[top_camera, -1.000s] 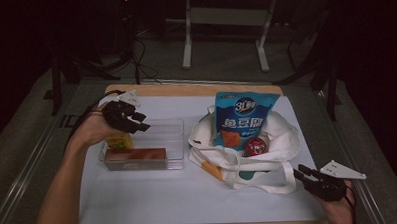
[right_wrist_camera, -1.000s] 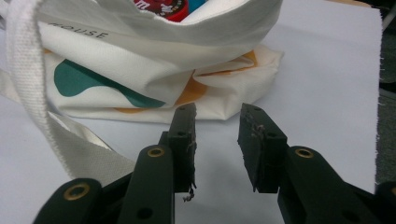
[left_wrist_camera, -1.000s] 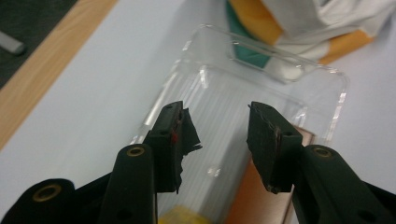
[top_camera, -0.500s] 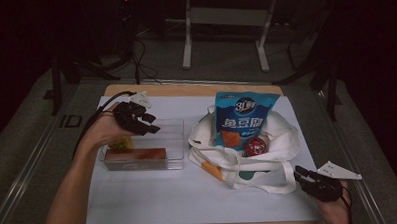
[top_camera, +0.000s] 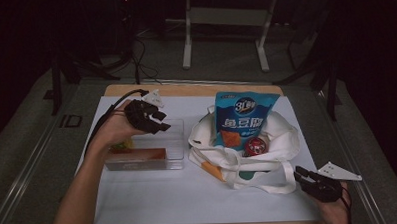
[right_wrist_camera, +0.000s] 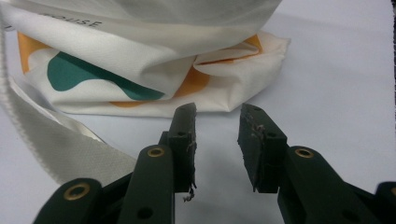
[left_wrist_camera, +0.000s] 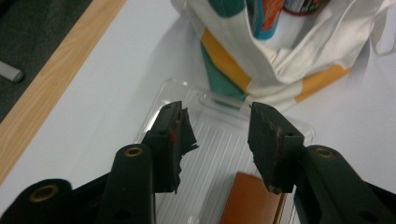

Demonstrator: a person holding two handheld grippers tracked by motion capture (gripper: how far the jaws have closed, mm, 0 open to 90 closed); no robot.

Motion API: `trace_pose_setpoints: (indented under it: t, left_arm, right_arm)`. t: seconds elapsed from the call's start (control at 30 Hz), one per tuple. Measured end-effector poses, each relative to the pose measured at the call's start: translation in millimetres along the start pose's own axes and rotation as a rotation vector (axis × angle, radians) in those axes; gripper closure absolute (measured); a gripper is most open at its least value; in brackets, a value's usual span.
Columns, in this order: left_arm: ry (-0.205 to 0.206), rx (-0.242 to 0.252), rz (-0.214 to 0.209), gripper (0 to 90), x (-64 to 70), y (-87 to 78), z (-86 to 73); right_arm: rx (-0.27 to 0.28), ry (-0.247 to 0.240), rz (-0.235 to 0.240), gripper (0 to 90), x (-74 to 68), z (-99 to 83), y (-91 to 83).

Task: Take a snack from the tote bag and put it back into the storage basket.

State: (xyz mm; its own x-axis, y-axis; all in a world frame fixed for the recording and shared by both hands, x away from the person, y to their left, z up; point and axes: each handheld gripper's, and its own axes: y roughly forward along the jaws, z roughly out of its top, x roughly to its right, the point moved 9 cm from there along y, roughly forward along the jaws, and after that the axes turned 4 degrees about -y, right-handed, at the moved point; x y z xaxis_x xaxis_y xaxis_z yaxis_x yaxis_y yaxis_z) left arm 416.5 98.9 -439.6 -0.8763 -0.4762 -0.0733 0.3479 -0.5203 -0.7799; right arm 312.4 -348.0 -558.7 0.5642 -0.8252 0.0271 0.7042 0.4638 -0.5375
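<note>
One brown block [top_camera: 136, 154] in clear tray [top_camera: 173, 143]; snack bag [top_camera: 244, 119], can [top_camera: 255, 146] in tote [top_camera: 283, 154].

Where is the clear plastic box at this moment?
In the high view, the clear plastic box lies on the left part of the table, left of the white tote bag, with the left gripper above it.

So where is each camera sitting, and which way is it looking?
High view: above the person's side, looking forward and down on the table; both forearms show.
Left gripper view: rides the left gripper, facing the clear tray and tote bag.
Right gripper view: rides the right gripper, facing the bag.
Shared: the tote bag.
</note>
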Motion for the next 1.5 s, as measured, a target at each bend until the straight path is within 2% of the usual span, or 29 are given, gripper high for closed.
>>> trace_pose_setpoints:
  t: [0.17, 0.33, 0.6, 0.77, 0.93, 1.13, 1.5]
  left_arm:
    - [0.000, 0.004, 0.014, 51.7, 4.5, 5.2, 10.2]
    - [-0.003, 0.027, 0.001, 51.3, 9.5, 11.5, 21.5]
    - [0.010, 0.026, -0.016, 50.9, 13.9, 20.7, 33.6]
    - [0.027, 0.035, -0.011, 50.9, 15.7, 23.0, 43.1]
    - [0.018, 0.075, -0.040, 51.0, 19.6, 28.4, 56.0]
    - [0.027, 0.111, -0.067, 50.9, 27.3, 39.9, 72.5]
    - [0.041, 0.122, -0.076, 51.6, 36.0, 59.3, 91.2]
  right_arm:
    - [-0.004, 0.006, 0.001, 66.7, 0.8, -2.7, 1.0]
    - [-0.007, 0.005, 0.001, 66.7, 0.5, -3.6, 1.8]
    - [-0.007, 0.010, 0.003, 66.7, 1.1, -4.0, 2.1]
    - [-0.007, 0.007, 0.004, 66.7, 0.7, -3.4, 2.5]
    - [-0.007, 0.004, 0.007, 66.7, -0.2, -3.4, 2.7]
    - [-0.005, 0.006, 0.007, 66.7, 0.1, -2.9, 1.9]
    - [0.001, 0.005, 0.004, 66.7, 1.1, -1.9, 0.1]
